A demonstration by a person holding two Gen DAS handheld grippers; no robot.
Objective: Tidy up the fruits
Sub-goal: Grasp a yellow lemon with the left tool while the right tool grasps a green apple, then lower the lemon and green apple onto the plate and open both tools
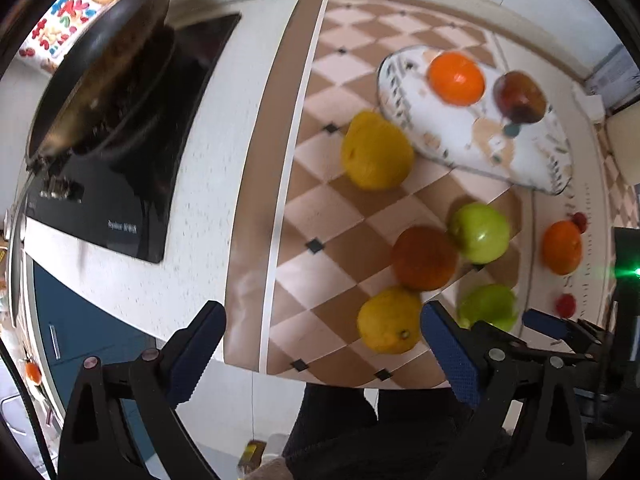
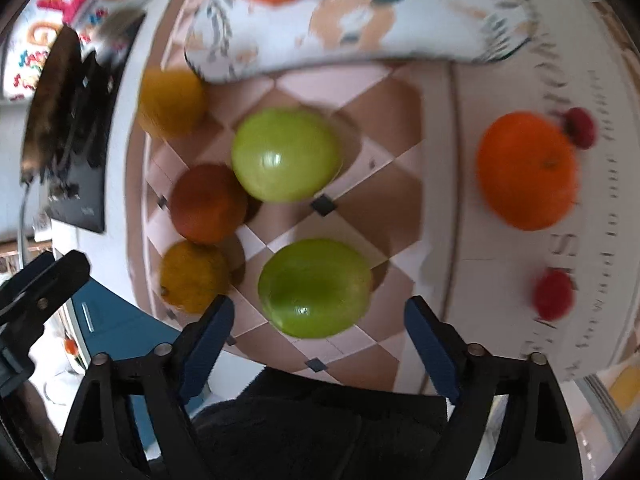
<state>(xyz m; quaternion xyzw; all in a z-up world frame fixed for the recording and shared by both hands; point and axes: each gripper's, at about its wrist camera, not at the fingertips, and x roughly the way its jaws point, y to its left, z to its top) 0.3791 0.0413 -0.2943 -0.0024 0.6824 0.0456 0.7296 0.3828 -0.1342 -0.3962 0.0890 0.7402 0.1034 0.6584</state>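
- Both hands are over the checked mat (image 1: 320,216), each one lining up on a fruit, so this looks like the reach just before a pick-up, with nothing held yet.
- The left gripper (image 1: 324,340) has its fingers spread wide and empty; the near lemon (image 1: 390,320) sits just ahead of them, towards the right-hand finger.
- The right gripper (image 2: 320,332) is also spread, somewhat narrower, and the near green apple (image 2: 316,288) lies just ahead of the gap between its pads (they don't press on it as far as I can see).
- Next, I'd judge, each hand needs to sink until the fingers straddle its fruit, close gently on the round sides, then carry it to the patterned plate (image 1: 440,140) at the far side.
- On the plate already: one orange (image 1: 456,78) and one dark red fruit (image 1: 520,98), probably an apple.
- Loose on the mat: two lemons (the other (image 1: 376,150) touches or nearly touches the plate's left rim), two green apples (the second (image 1: 480,232) farther off), and one dull orange fruit (image 1: 424,258) between them.
- Off to the right on the white cloth: another orange (image 1: 562,246) and two small red fruits, one near (image 1: 566,305), one far (image 1: 580,221).
- A frying pan (image 1: 100,76) sits on the hob at the far left.
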